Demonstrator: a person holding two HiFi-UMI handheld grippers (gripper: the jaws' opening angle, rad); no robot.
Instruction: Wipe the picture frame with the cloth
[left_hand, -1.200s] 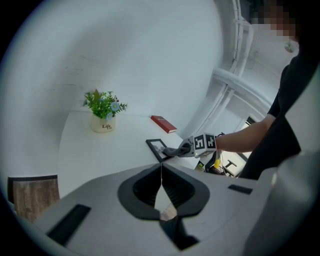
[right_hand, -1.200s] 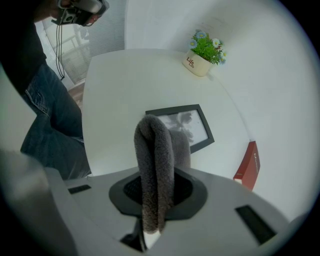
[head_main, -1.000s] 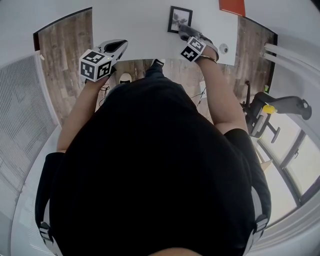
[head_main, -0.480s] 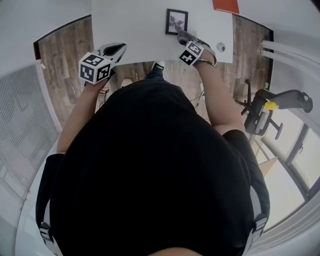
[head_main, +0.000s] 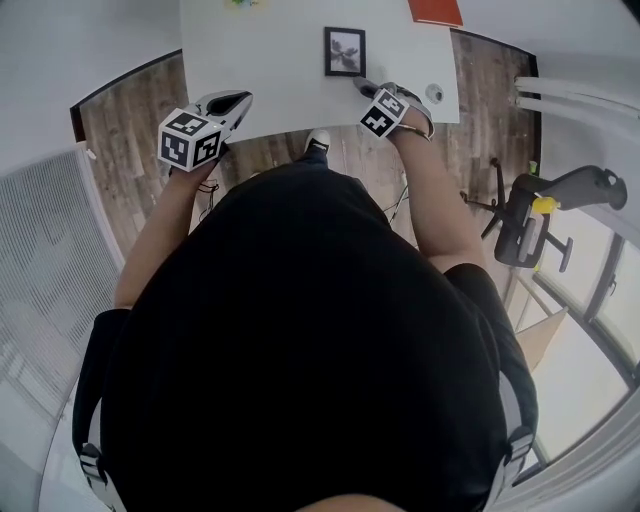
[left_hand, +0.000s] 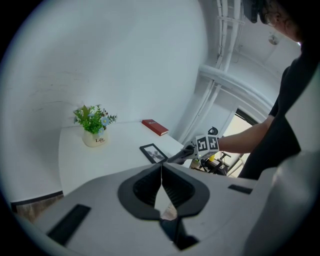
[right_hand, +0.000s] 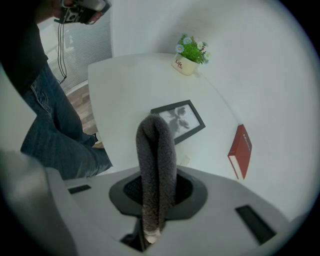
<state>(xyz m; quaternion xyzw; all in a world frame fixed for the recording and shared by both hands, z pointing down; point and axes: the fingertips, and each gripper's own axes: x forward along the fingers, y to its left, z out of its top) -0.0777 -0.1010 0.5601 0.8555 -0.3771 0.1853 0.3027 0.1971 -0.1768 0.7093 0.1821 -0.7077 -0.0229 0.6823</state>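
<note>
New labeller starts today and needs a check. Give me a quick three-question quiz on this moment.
1. True or false: the left gripper holds the grey cloth.
2. What lies on the table just ahead of the right gripper? A) picture frame B) mug C) laptop
3. Fill in: the book lying near the frame is ___ in colour.

Key: 1 false: the right gripper is shut on the cloth, and the left is shut and empty. 2 A. 3 red.

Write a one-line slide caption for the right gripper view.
Right gripper holding a folded grey cloth near the picture frame on the white table.
</note>
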